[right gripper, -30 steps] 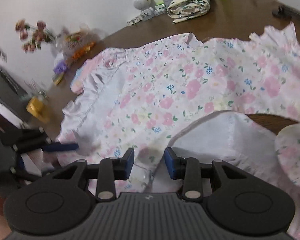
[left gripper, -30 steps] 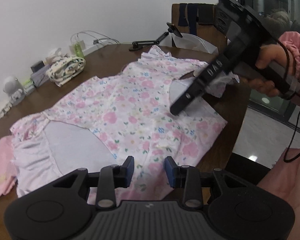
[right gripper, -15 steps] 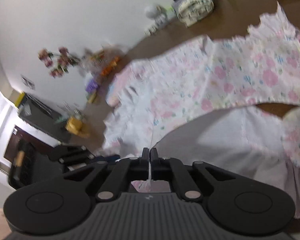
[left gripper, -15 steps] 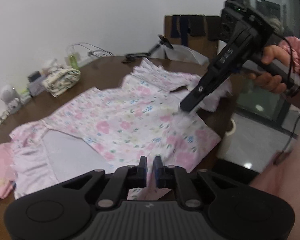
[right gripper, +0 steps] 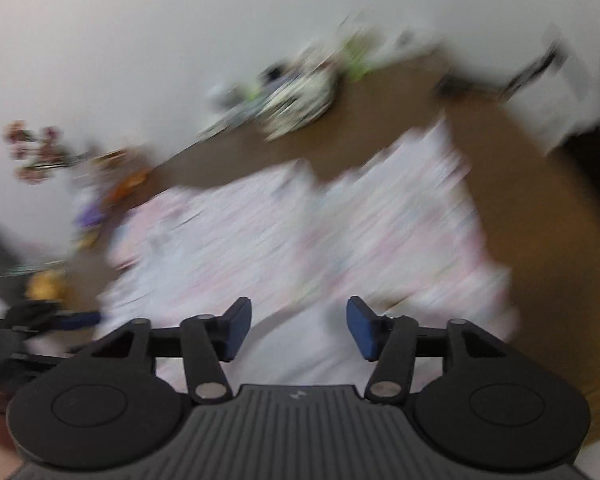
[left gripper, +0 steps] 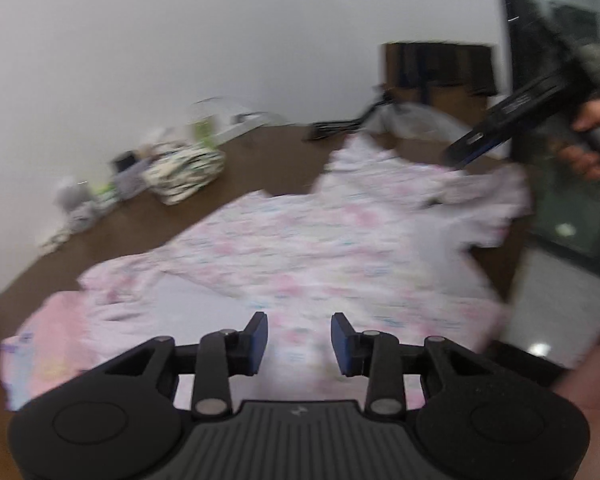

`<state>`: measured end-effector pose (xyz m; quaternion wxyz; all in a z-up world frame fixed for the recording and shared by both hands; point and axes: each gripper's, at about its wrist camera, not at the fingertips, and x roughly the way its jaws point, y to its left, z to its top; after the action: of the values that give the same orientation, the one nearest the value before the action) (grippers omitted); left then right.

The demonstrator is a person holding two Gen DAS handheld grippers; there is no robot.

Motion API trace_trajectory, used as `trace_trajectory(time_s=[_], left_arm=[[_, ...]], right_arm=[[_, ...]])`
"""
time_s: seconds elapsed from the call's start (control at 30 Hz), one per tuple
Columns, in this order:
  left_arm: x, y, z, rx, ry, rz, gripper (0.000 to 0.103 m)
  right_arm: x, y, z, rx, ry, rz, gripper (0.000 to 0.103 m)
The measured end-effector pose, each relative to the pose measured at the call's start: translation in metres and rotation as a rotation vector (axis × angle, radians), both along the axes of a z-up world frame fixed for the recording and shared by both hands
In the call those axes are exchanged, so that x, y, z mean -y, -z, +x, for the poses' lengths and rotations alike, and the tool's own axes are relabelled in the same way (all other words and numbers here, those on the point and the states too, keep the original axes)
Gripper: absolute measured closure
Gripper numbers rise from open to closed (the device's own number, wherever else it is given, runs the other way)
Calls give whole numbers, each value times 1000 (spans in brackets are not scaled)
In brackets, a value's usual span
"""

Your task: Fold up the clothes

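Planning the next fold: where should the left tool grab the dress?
Probably the near hem of the dress, just ahead of the open left tool. It lies flat on the table, so come in low from the near edge and pinch the free edge.

Left gripper (left gripper: 299, 338) and right gripper (right gripper: 299, 328) both gape, holding nothing.

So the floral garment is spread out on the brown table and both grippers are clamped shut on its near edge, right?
Not quite. The floral garment is spread on the brown table, but both grippers are open: the left gripper in the left wrist view and the right gripper in the right wrist view show empty, parted jaws.
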<state>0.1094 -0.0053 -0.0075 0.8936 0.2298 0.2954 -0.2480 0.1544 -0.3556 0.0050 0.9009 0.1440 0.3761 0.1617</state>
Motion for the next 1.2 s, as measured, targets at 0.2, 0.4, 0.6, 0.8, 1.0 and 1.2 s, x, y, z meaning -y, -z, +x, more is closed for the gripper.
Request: trace_trajectory(time_s=[0.2, 0.4, 0.6, 0.8, 1.0, 1.2], left_arm=[[1, 27, 47, -24, -87, 104, 70], [5, 44, 51, -70, -36, 140, 82], [5, 48, 48, -59, -32, 148, 82], [6, 49, 46, -48, -44, 132, 82], [10, 49, 44, -41, -55, 132, 81], [10, 39, 43, -20, -60, 101, 79]], right_arm=[[21, 2, 70, -21, 63, -104, 42], [-23, 1, 152, -83, -122, -185, 49], [-73, 27, 207, -268, -257, -294, 74], [-69, 34, 212, -222, -184, -438, 98], [-43, 26, 203, -192, -89, -333, 96], [-49, -3, 154, -110, -163, -198, 93]])
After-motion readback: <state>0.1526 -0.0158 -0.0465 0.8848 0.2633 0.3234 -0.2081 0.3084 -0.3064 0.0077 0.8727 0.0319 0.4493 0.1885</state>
